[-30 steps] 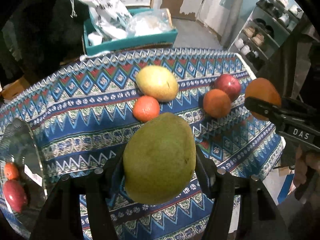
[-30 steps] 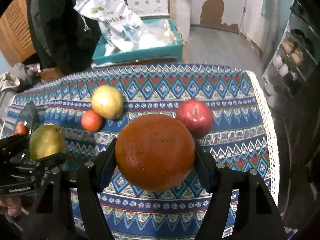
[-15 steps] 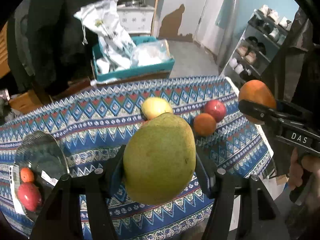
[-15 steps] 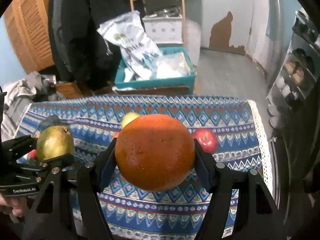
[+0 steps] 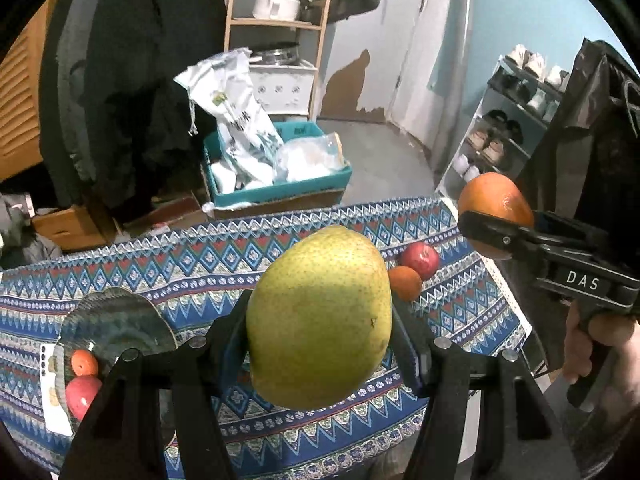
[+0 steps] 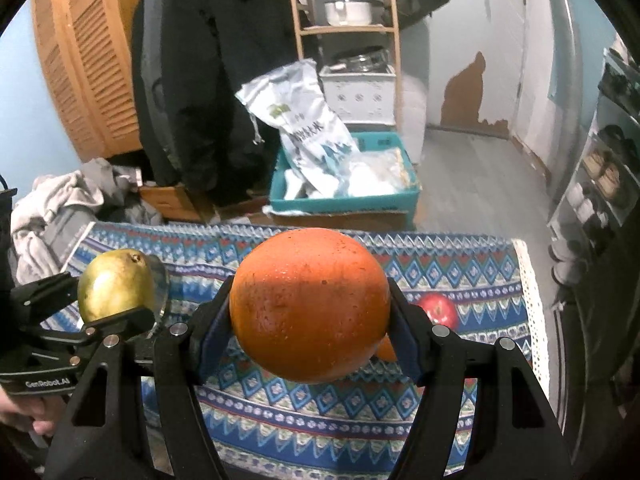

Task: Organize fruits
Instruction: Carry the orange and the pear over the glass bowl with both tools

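- Left wrist view first: the surface [image 5: 168, 264] with its blue zigzag cloth fills the lower half, and both held fruits sit well above it, so I'd say we're mid-carry, with the drop-off not yet done.
- Left gripper [image 5: 320, 332] has its fingers [image 5: 234, 336] clamped on both sides of the mango [image 5: 320, 328]. It's yellow-green, freckled, with one tiny dark nick, and it bulges well past the pads.
- Right gripper [image 6: 310, 320] is the same deal: fingers pressed on an orange [image 6: 308, 304] that's deep orange and pebbly, with a few small dark specks. From the left view you see it side-on at the right, a hand [image 5: 600, 344] on the handle.
- The plate [image 5: 116, 320] is at the left end of the cloth, dark and glassy. It already has a red apple [image 5: 82, 394] and a small tangerine [image 5: 84, 362] near its near edge, so my guess is that's where everything goes.
- Next move, I reckon: swing both left over the plate, lower, and ease off only once the fruit rests. There's open space toward the far side. Round fruit rolls, so set it gently.
- Still out on the cloth: another apple [image 5: 420, 258] and a small orange fruit [image 5: 405, 282], touching or nearly so, toward the right end.
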Action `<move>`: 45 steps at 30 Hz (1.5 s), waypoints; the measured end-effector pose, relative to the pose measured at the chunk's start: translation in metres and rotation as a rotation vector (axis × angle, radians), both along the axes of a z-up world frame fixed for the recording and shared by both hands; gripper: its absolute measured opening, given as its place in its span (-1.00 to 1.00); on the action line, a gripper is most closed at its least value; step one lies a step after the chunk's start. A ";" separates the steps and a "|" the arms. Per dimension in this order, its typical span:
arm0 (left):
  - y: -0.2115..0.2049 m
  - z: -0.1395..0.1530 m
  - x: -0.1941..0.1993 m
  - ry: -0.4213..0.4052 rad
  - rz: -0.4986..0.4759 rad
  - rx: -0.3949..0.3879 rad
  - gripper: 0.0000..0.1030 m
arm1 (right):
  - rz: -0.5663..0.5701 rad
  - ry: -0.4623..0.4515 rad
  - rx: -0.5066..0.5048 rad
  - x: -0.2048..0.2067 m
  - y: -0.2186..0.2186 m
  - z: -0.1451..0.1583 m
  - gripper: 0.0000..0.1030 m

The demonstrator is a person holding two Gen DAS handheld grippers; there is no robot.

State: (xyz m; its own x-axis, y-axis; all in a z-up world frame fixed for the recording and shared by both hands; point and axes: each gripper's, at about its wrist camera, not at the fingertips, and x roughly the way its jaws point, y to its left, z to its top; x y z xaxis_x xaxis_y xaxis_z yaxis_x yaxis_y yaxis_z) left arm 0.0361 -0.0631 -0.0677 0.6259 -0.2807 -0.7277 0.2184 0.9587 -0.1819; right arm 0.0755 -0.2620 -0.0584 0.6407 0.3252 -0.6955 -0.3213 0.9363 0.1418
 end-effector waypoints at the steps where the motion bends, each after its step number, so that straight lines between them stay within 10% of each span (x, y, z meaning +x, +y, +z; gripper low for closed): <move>1: 0.003 0.002 -0.001 -0.003 0.004 -0.005 0.25 | 0.003 -0.002 0.003 0.000 0.002 0.002 0.35; 45: 0.183 -0.042 -0.012 0.088 0.338 -0.066 0.25 | 0.310 0.088 -0.026 0.038 0.212 -0.026 0.35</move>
